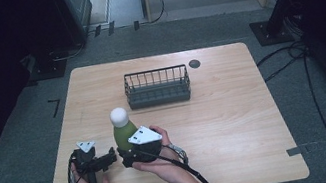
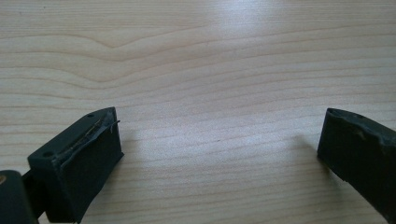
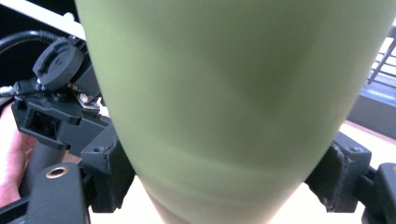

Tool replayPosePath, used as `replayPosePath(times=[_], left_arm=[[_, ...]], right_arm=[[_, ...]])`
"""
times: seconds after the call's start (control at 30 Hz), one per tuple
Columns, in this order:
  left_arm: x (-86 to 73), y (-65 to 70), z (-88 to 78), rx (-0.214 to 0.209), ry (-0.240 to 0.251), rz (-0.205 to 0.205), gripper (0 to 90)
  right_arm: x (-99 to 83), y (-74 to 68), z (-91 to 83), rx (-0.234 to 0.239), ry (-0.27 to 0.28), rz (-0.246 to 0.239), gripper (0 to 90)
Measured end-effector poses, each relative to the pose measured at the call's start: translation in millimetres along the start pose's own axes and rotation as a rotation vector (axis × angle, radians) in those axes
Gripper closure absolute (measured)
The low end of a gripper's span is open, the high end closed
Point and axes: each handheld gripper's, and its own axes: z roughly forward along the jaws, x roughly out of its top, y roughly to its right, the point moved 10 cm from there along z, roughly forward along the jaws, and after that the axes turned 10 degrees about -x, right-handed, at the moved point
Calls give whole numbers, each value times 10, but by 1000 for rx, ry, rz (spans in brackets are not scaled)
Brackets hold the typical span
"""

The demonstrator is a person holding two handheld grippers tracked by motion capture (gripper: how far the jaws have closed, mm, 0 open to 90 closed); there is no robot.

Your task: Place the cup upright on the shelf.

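Wooden table (image 1: 225,111) carrying a dark wire basket (image 1: 157,87) near its far edge, well apart from the hands. Nearer the front left, upright green bottle (image 1: 123,131) with a white rounded cap (image 1: 118,115), lower body hidden behind the right gripper (image 1: 126,155), clamped between its pads, top cut off in the right gripper view. Just beside it, left gripper (image 1: 108,158) spread wide over bare wood.

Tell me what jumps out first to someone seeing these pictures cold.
The green bottle with its white cap stands upright near the table's front edge, clamped low on its body by the right gripper. Beside it the left gripper hovers with open jaws over bare wood. Farther back sits a dark wire basket.
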Motion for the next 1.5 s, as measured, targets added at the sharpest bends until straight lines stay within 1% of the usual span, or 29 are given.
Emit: replayPosePath(times=[0.07,0.1,0.23,0.33,0.4,0.53,0.57,0.6,0.63,0.83,0.9,1.07,1.17,1.37,1.5], left_arm=[[0,0,0,0,0,0,0],[1,0,0,0,1,0,0],[1,0,0,0,1,0,0],[-1,0,-1,0,-1,0,0],[-1,0,-1,0,-1,0,0],[0,0,0,1,0,0,0],[-1,0,-1,0,-1,0,0],[0,0,-1,0,-1,0,0],[0,0,0,0,-1,0,0],[-1,0,-1,0,-1,0,0],[-1,0,-1,0,-2,1,0],[-2,0,-2,0,-3,1,0],[-2,0,-2,0,-3,1,0],[-3,0,-3,-1,-4,1,0],[-3,0,-3,-1,-4,1,0]], right_arm=[[5,24,-6,8,-3,18,205],[8,42,-12,11,-2,20,205],[36,87,-39,2,11,8,205],[92,135,-78,4,26,27,206],[148,194,-109,1,39,38,206],[240,316,-164,-21,51,42,206],[289,387,-193,-34,57,38,206],[289,387,-193,-34,57,38,206],[315,423,-209,-41,60,38,206],[515,632,-278,-70,77,59,206],[580,686,-291,-71,82,67,206],[699,811,-303,-93,85,65,207],[749,862,-305,-101,90,72,207],[870,952,-307,-122,116,75,206],[952,1045,-282,-151,131,76,206]])
